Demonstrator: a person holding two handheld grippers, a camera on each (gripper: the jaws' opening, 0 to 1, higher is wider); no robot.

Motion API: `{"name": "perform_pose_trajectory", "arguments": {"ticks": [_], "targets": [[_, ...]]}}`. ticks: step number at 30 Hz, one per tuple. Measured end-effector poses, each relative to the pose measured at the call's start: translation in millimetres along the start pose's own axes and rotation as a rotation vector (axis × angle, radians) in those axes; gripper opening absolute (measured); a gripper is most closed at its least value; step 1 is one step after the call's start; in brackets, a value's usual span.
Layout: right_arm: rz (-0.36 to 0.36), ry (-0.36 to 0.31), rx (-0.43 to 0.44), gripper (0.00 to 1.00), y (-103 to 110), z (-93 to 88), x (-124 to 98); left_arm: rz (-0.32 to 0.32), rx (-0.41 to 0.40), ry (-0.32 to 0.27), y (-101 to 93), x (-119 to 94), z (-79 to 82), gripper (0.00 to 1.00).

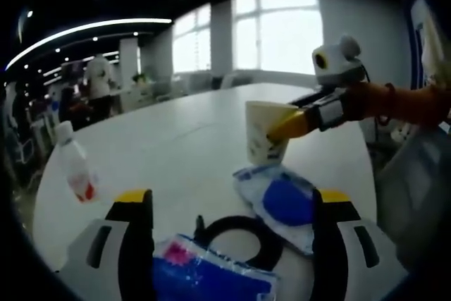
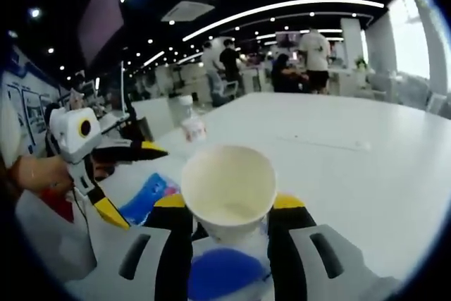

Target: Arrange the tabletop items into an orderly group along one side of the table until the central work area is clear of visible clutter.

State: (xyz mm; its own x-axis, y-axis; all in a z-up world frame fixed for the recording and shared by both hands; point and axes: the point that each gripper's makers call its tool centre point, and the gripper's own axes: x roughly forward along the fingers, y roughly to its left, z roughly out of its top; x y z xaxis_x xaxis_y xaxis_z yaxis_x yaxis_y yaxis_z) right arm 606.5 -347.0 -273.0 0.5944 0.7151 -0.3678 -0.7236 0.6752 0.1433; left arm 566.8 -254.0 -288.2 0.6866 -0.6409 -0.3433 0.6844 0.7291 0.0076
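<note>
A white paper cup (image 1: 265,133) stands upright on the white table (image 1: 176,139), and my right gripper (image 1: 290,126) comes in from the right, shut on its rim. In the right gripper view the cup (image 2: 228,187) sits between my jaws (image 2: 229,204), its mouth open and empty. My left gripper (image 1: 231,199) is open, jaws wide apart. Between them lie a blue and pink packet (image 1: 204,273) and a black ring (image 1: 239,239). A blue and white packet (image 1: 282,202) lies just before the cup. The left gripper (image 2: 130,181) also shows open over the blue packet (image 2: 148,199).
A small clear bottle (image 1: 74,168) with a white cap and red label stands at the left of the table, also seen as the bottle (image 2: 192,126) beyond the cup. The table's far half is bare. People (image 2: 313,51) and chairs stand in the background.
</note>
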Motion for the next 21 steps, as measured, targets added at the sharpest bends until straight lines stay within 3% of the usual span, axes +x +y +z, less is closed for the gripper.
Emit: {"name": "perform_pose_trajectory", "arguments": {"ticks": [6, 21], "targets": [[0.040, 0.012, -0.012, 0.40, 11.5, -1.5, 2.8, -0.033, 0.003, 0.000, -11.5, 5.0, 0.0, 0.89], [0.128, 0.042, -0.030, 0.41, 39.4, -3.4, 7.1, -0.056, 0.000, -0.012, -18.5, 8.4, 3.0, 0.88]]}}
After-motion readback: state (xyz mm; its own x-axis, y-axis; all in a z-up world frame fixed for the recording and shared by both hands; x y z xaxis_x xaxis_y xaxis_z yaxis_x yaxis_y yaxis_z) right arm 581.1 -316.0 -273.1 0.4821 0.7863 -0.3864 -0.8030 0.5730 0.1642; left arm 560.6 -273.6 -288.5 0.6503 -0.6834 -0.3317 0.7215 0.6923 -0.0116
